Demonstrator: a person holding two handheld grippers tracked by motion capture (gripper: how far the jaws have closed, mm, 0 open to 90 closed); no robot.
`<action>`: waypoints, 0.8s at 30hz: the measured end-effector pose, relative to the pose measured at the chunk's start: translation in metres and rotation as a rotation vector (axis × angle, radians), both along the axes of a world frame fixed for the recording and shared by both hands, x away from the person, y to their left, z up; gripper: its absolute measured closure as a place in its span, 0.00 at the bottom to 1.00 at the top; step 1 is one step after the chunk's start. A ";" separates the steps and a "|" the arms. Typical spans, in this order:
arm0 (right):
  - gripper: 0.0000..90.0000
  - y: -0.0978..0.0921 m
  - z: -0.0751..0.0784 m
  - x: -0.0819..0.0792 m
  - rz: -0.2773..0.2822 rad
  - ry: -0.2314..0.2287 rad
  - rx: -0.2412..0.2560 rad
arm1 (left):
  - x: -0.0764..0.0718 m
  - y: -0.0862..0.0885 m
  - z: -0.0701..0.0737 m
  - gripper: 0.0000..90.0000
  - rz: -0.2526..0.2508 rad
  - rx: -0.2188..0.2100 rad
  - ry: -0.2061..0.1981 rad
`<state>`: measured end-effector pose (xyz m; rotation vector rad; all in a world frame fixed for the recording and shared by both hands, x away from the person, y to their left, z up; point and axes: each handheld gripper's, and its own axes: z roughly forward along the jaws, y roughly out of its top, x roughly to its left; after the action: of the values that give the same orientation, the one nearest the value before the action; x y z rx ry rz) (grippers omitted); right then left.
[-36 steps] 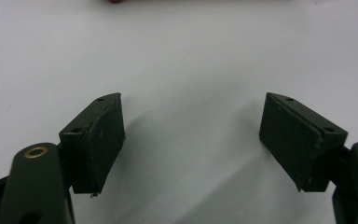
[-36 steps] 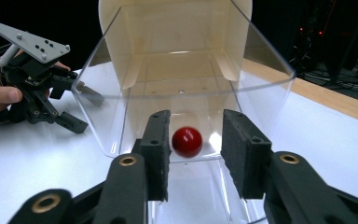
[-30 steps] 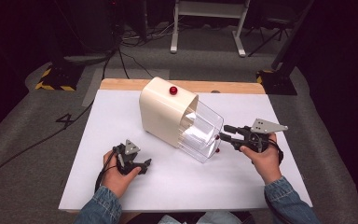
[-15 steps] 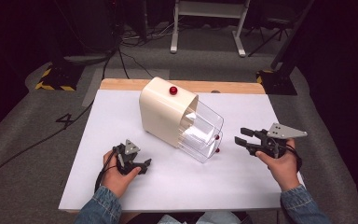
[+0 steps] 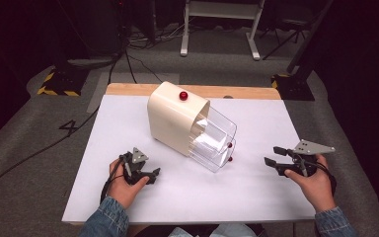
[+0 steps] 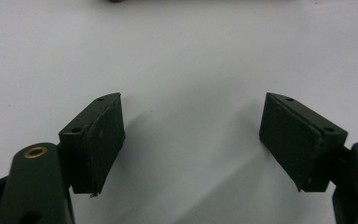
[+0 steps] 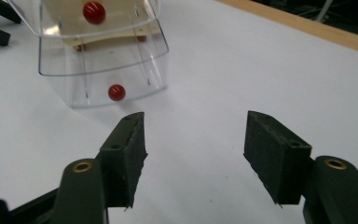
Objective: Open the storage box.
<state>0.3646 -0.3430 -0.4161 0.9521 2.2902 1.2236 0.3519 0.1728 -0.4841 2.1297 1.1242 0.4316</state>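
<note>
While both my claws sit released and empty | right claw (image 5: 271,161) near drawer (image 5: 212,143) of tilted box (image 5: 175,118) mid-bench (image 5: 256,197) | left claw (image 5: 150,174) apart | drawer pulled out, grasp pending.

Clear drawers (image 7: 100,56) cut off by the top edge in right gripper view; their contents blurred behind the plastic. Left tongs (image 5: 150,175) partly hidden by the hand (image 5: 123,185) in high view.

Cream box (image 5: 173,121) with clear drawers (image 5: 213,143) (red knobs (image 7: 116,92)) on a white table (image 5: 246,187); black fingers (image 7: 126,154).
</note>
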 end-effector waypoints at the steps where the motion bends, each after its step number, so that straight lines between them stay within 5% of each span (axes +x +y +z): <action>1: 0.42 -0.002 -0.002 0.000 -0.009 0.008 -0.011 | 0.000 0.000 0.000 0.25 0.000 0.000 0.000; 11: 0.39 -0.023 -0.025 0.001 -0.060 0.108 -0.090 | 0.000 0.000 0.000 0.25 0.001 -0.003 0.002; 24: 0.35 -0.032 -0.059 -0.010 -0.079 0.140 -0.076 | 0.000 0.000 0.000 0.25 0.001 -0.003 0.002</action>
<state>0.3544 -0.3749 -0.4746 1.1210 2.3624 1.0601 0.3520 0.1727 -0.4840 2.1279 1.1267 0.4281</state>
